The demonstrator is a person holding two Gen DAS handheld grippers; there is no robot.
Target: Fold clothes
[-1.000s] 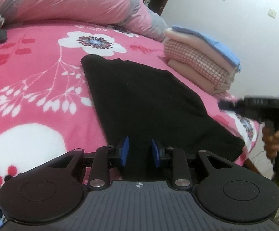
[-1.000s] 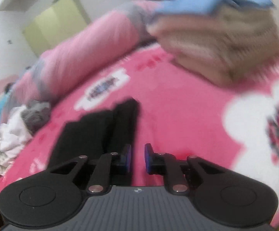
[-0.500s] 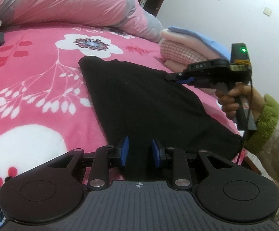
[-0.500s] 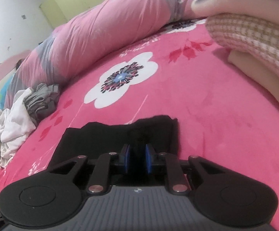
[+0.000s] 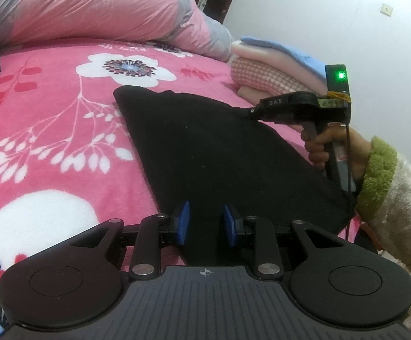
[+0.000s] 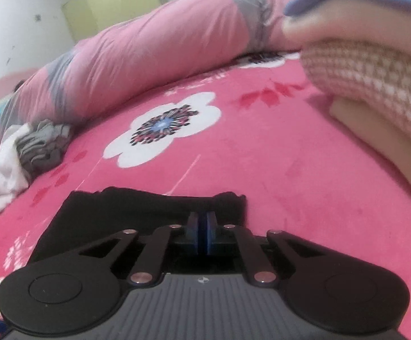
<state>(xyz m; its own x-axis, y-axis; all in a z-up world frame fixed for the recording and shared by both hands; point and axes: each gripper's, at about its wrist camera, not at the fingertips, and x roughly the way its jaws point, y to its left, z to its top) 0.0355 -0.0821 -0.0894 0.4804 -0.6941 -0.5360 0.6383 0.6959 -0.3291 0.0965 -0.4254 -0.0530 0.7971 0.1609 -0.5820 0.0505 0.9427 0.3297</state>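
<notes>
A black garment (image 5: 219,153) lies folded flat on the pink flowered blanket (image 5: 49,130). My left gripper (image 5: 206,221) sits at its near end, and black cloth fills the gap between the blue pads. In the left wrist view my right gripper (image 5: 248,111), held by a hand (image 5: 327,147) in a green-cuffed sleeve, touches the garment's far right edge. In the right wrist view the right gripper (image 6: 204,232) has its pads drawn together on the edge of the black garment (image 6: 137,209).
A stack of folded clothes (image 5: 270,70), blue on top, stands past the garment by the wall; it looms at the right (image 6: 375,90). A rolled pink duvet (image 5: 92,8) runs along the back. Loose white and grey clothes (image 6: 21,153) lie at the left.
The right gripper swept in from the right to the garment's far edge, then its jaws closed there. The left gripper kept still.
</notes>
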